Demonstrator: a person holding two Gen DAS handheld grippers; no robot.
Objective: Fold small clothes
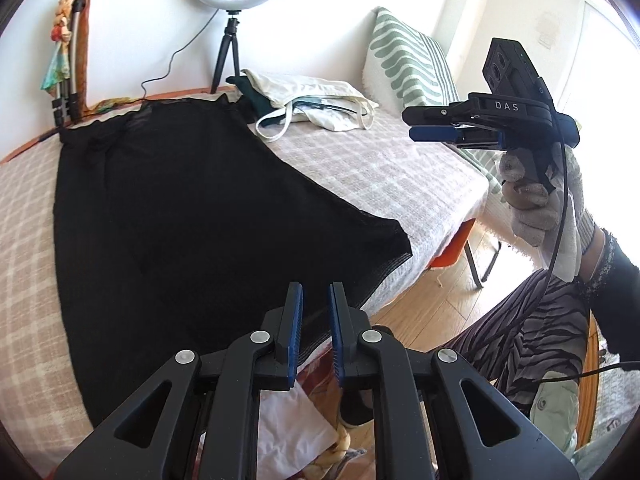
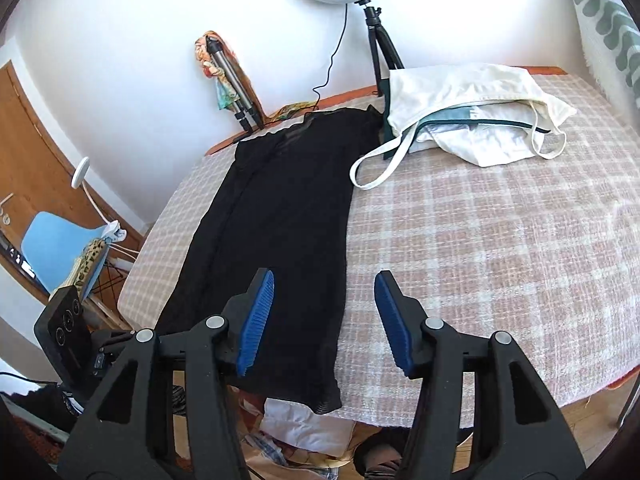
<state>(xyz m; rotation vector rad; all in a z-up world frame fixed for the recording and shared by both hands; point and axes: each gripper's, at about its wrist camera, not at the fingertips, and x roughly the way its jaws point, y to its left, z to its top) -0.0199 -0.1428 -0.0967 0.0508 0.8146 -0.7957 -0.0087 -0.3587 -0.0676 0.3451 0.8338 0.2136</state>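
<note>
I see the sheer black garment (image 1: 180,216) spread flat and long over the bench (image 1: 360,168), which wears a pink-and-white checked cloth; in the left wrist view it fills the centre and left of the frame, its near hem hanging slightly past the bench edge at lower centre. My left gripper (image 1: 314,334) sits at the bottom centre of that view, its blue-padded jaws set narrowly apart with nothing between them, just above the hem. In the upper right of the same frame my right gripper (image 1: 416,126) is held up in a white-gloved hand (image 1: 536,204), clear of the bench. In the right wrist view the right gripper (image 2: 324,320) spreads wide and empty over the garment's right edge. A cream cloth tote bag (image 2: 472,120) lies at the upper right, touching the garment's far corner. A white ring light on a black tripod (image 2: 376,20) stands behind it.
</note>
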